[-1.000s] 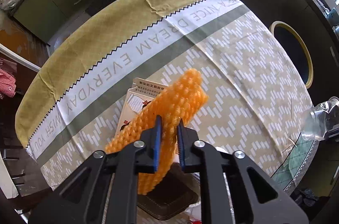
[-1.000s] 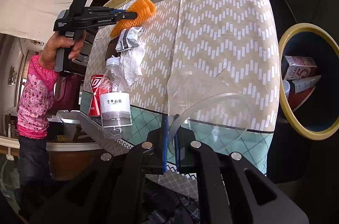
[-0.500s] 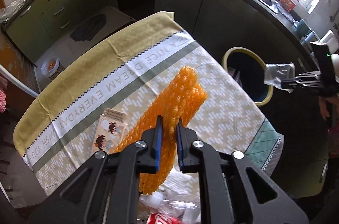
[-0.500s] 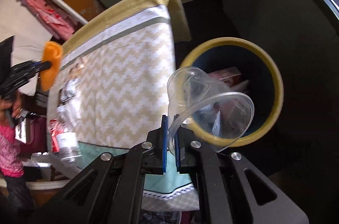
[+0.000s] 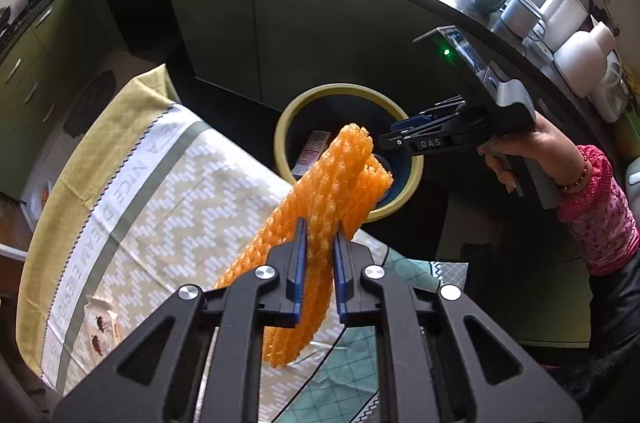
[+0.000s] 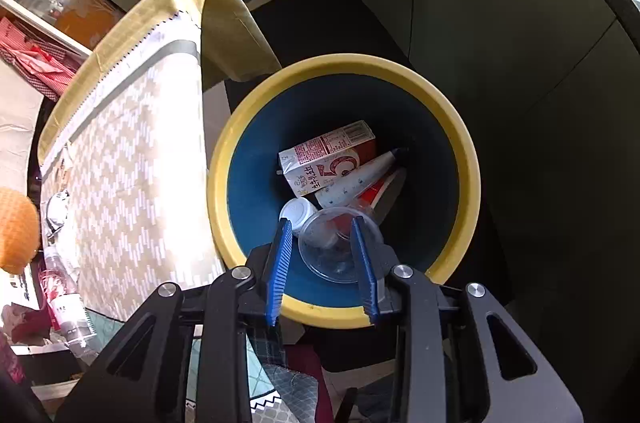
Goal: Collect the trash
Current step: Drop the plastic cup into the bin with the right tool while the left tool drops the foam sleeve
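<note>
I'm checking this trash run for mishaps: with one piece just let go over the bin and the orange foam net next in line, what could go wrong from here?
1. The right gripper, its jaws just opened, sits over the bin; the left gripper heads for the same spot, so the two could collide.
2. The orange foam net is long and floppy; dropped early, it could catch the rim or land on the tablecloth.
3. The clear plastic cup is light and might bounce out.

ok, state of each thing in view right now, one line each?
left gripper: shut on the orange foam net, held up short of the bin.
right gripper: jaws just opened, nothing gripped.
clear plastic cup: loose inside the bin, below the open jaws.
bin: lidless, partly filled.
milk carton: lying in the bin.
plastic bottle: on the table.
</note>
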Tool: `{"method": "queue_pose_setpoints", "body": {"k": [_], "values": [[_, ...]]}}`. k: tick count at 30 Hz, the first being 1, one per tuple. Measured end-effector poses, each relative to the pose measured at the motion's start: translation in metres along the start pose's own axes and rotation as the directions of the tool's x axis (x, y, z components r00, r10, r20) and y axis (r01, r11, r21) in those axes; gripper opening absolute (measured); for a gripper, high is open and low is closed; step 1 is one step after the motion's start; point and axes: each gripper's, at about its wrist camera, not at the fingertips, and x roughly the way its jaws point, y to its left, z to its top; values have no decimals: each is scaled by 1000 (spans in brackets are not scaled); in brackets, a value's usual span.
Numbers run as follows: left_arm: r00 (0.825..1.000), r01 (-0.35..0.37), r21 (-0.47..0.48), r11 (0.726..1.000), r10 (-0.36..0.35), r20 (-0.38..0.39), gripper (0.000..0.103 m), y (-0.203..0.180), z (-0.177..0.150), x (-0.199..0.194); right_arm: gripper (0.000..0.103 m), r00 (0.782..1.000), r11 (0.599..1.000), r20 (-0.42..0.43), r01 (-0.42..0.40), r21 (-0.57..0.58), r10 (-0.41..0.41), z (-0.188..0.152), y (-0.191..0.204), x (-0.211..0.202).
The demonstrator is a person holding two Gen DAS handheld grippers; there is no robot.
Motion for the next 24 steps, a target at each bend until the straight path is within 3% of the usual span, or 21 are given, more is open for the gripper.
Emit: {"method": "queue_pose_setpoints", "body": {"k": [4, 11, 15, 16, 18, 24], "values": [[999, 30, 39, 999, -29, -40, 12, -29, 27, 40, 31, 998, 999, 48, -48, 14, 48, -19, -14, -28], [994, 51, 42, 998, -46, -103, 15, -60, 75, 125, 31, 996, 998, 79, -55, 42, 52, -60, -46, -61], [992, 10, 48, 999, -4, -127, 35, -66, 93, 163, 31, 997, 998, 70, -46, 47, 43, -82, -59, -70], [991, -6, 44, 999, 12, -131, 45, -66, 96, 168, 31, 997, 998, 67, -47, 46, 44, -86, -61, -72], [990, -28, 40, 999, 33, -137, 52, -64, 98, 175, 31, 997, 998, 68, -44, 46, 41, -93, -64, -75], [991, -43, 45, 998, 48, -121, 52, -54, 86, 149, 35, 996, 999, 88, -33, 18, 31, -102, -58, -85]]}}
